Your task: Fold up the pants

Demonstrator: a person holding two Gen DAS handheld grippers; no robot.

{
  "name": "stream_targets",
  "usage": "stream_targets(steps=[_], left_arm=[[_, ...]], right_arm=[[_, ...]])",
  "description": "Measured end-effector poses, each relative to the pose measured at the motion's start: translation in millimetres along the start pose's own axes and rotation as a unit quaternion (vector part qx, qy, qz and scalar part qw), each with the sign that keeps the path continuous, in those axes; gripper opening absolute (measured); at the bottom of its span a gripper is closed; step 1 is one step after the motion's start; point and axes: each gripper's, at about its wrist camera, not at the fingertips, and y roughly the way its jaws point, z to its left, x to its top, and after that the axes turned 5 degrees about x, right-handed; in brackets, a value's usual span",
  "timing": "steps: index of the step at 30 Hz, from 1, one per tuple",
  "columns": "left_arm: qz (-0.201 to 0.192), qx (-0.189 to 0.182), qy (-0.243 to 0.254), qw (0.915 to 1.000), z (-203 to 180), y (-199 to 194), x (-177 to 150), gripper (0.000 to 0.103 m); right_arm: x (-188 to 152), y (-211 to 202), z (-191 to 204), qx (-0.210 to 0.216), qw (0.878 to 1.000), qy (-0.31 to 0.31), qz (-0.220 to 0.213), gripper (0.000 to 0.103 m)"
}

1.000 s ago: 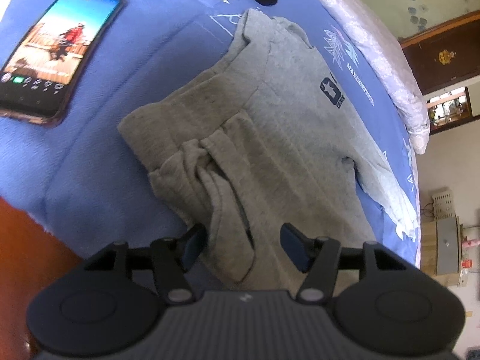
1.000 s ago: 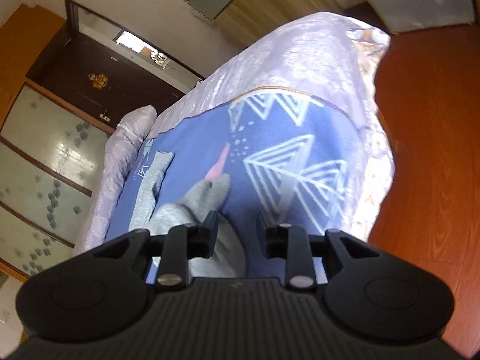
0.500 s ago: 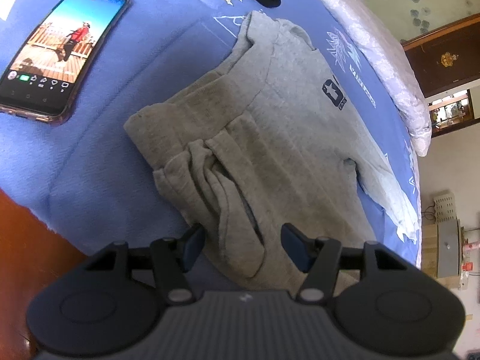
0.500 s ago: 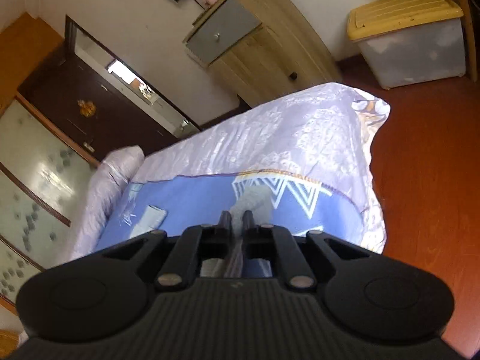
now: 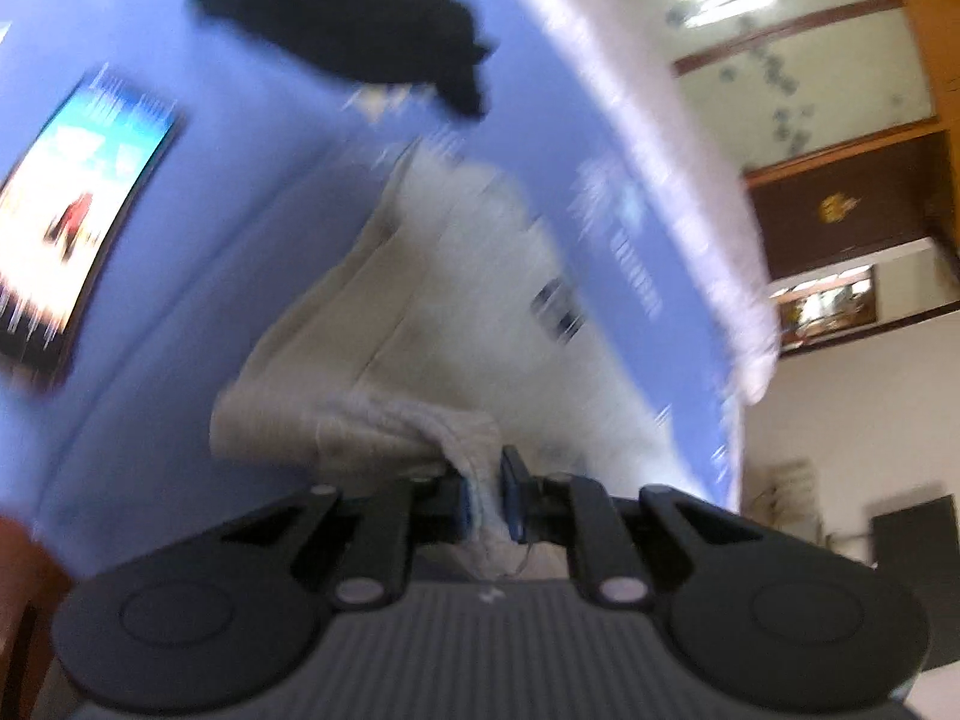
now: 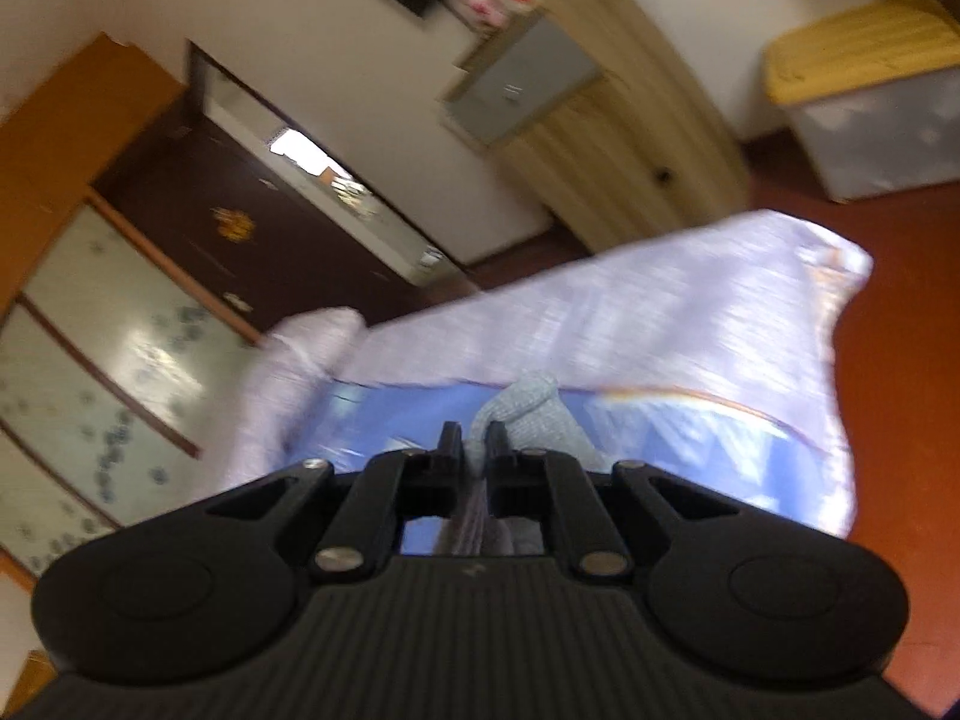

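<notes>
My left gripper (image 5: pixel 489 495) and right gripper (image 6: pixel 474 447) clamp the grey pants (image 5: pixel 480 300) on the bed (image 5: pixel 240 210); I judge folding barely begun.

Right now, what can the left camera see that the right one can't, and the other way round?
Only the left view shows the phone, a black garment and most of the grey pants. Only the right view shows the wooden cabinet, the yellow-lidded bin and the red floor. Both show the blue sheet, the dark door, and jaws pinching grey cloth: left gripper, right gripper.
</notes>
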Motion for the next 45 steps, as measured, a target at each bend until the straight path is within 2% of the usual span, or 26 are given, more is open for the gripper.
stream_targets(steps=[3, 8, 16, 19, 20, 21, 23, 24, 26, 29, 31, 34, 38, 40, 42, 45], left_arm=[[-0.017, -0.008, 0.007, 0.9998, -23, 10, 30, 0.010], [-0.033, -0.005, 0.009, 0.9994, -55, 56, 84, 0.010], [-0.025, 0.044, 0.011, 0.9987, -79, 154, 153, 0.012], [-0.018, 0.094, 0.007, 0.9953, -89, 196, 174, 0.020], [-0.016, 0.104, 0.007, 0.9945, -90, 204, 177, 0.020], [-0.013, 0.106, 0.007, 0.9942, -91, 209, 177, 0.020], [-0.015, 0.095, 0.017, 0.9952, -91, 205, 174, 0.030], [-0.019, 0.084, 0.023, 0.9960, -90, 199, 172, 0.033], [-0.037, 0.068, 0.028, 0.9966, -84, 178, 167, 0.047], [-0.054, 0.043, 0.026, 0.9973, -70, 143, 165, 0.049], [-0.074, 0.039, 0.013, 0.9964, -56, 118, 162, 0.049], [-0.085, 0.040, 0.016, 0.9954, -46, 90, 151, 0.049], [-0.051, 0.032, 0.054, 0.9967, -45, 81, 111, 0.049], [-0.025, 0.033, 0.063, 0.9972, -43, 86, 90, 0.049], [0.004, 0.035, 0.061, 0.9975, -38, 97, 74, 0.049], [0.026, 0.043, 0.058, 0.9971, -28, 110, 55, 0.049]], right_arm=[[2, 34, 27, 0.004, 1.000, -0.022, 0.009, 0.010], [-9, 119, 71, -0.018, 0.996, -0.078, 0.036, 0.010], [-52, 249, 120, -0.072, 0.981, -0.159, 0.081, 0.010], [-69, 290, 125, -0.073, 0.980, -0.161, 0.095, 0.023], [-71, 293, 126, -0.081, 0.981, -0.151, 0.086, 0.039], [-72, 292, 126, -0.080, 0.985, -0.138, 0.071, 0.047], [-74, 285, 126, -0.052, 0.988, -0.132, 0.060, 0.046], [-74, 281, 125, -0.046, 0.986, -0.144, 0.064, 0.046], [-73, 273, 120, -0.039, 0.983, -0.168, 0.068, 0.046], [-69, 258, 102, -0.033, 0.982, -0.169, 0.075, 0.046], [-63, 248, 85, -0.047, 0.984, -0.158, 0.069, 0.046], [-54, 241, 47, -0.073, 0.991, -0.091, 0.073, 0.047], [-57, 232, 16, -0.064, 0.993, -0.013, 0.097, 0.047], [-65, 236, 15, -0.058, 0.991, -0.005, 0.117, 0.050], [-72, 243, 22, -0.048, 0.990, -0.005, 0.131, 0.056], [-82, 262, 40, -0.032, 0.988, -0.020, 0.152, 0.061]])
